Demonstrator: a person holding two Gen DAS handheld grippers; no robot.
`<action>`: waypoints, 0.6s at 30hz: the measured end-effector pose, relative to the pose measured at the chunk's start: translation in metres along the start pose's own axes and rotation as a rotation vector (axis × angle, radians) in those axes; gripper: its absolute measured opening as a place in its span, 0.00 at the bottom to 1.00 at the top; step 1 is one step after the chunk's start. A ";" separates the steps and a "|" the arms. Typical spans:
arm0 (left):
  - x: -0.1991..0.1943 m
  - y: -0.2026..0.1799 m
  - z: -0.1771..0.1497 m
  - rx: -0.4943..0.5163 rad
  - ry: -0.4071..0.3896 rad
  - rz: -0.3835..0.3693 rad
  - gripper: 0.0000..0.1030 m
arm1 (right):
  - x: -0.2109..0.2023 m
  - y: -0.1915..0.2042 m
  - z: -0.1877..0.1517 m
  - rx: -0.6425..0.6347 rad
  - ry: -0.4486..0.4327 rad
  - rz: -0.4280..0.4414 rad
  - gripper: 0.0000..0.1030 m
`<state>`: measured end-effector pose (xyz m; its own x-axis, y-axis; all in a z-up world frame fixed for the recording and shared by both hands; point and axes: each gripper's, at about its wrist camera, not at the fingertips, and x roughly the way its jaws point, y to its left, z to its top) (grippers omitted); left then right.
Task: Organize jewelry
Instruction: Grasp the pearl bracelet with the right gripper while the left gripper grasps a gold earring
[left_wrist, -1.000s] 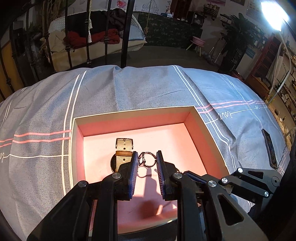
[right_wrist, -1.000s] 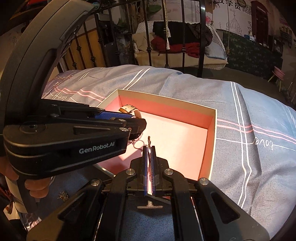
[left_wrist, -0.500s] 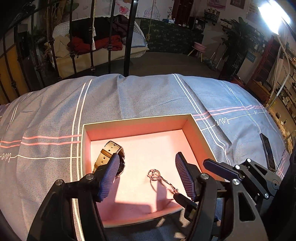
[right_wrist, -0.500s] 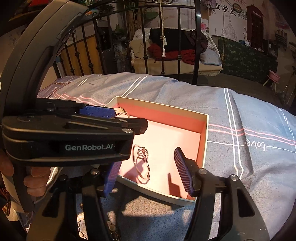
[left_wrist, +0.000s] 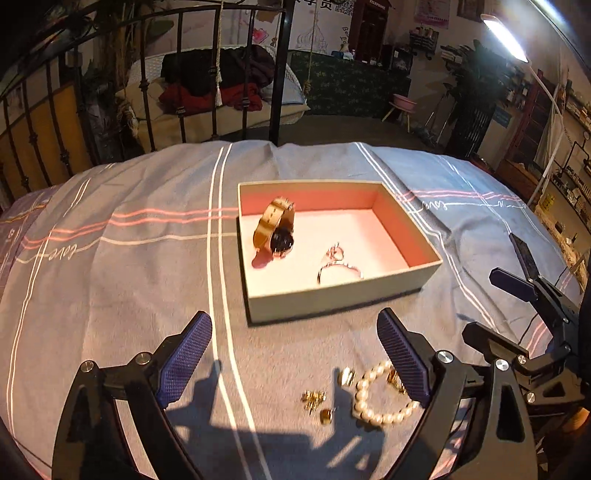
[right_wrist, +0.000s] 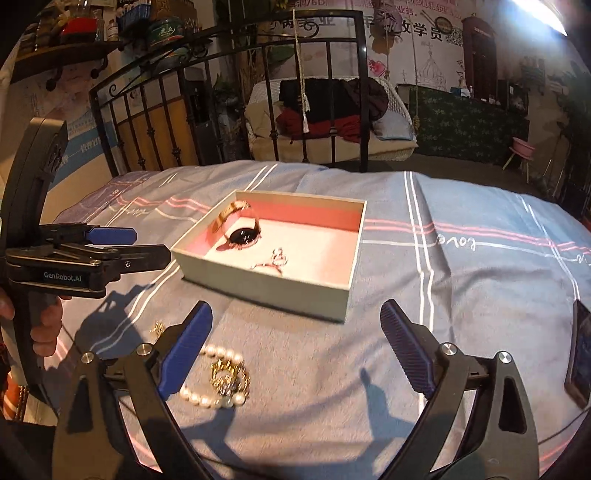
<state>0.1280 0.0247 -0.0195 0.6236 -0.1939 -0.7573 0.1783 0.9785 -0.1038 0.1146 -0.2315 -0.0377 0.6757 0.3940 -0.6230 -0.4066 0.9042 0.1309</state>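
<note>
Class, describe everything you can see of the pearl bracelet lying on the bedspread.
The pearl bracelet is a closed loop of round, glossy cream-white beads, looking like pearls. It lies flat on the grey striped bedspread, outside and in front of the open pink-lined box. Small gold jewelry pieces lie beside it, and one gold piece rests inside its loop, seemingly touching it. No gripper holds it; the open left gripper hovers just above.
</note>
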 end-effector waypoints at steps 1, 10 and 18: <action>0.000 0.001 -0.012 -0.005 0.018 0.005 0.86 | 0.001 0.006 -0.008 -0.008 0.017 0.014 0.89; 0.005 -0.010 -0.056 0.001 0.085 0.009 0.54 | 0.010 0.031 -0.040 -0.084 0.106 0.046 0.88; 0.017 -0.023 -0.059 0.029 0.104 0.004 0.41 | 0.024 0.020 -0.031 -0.015 0.124 0.030 0.73</action>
<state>0.0896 0.0028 -0.0681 0.5425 -0.1799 -0.8206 0.1990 0.9765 -0.0825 0.1038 -0.2089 -0.0736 0.5823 0.3965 -0.7098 -0.4351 0.8894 0.1399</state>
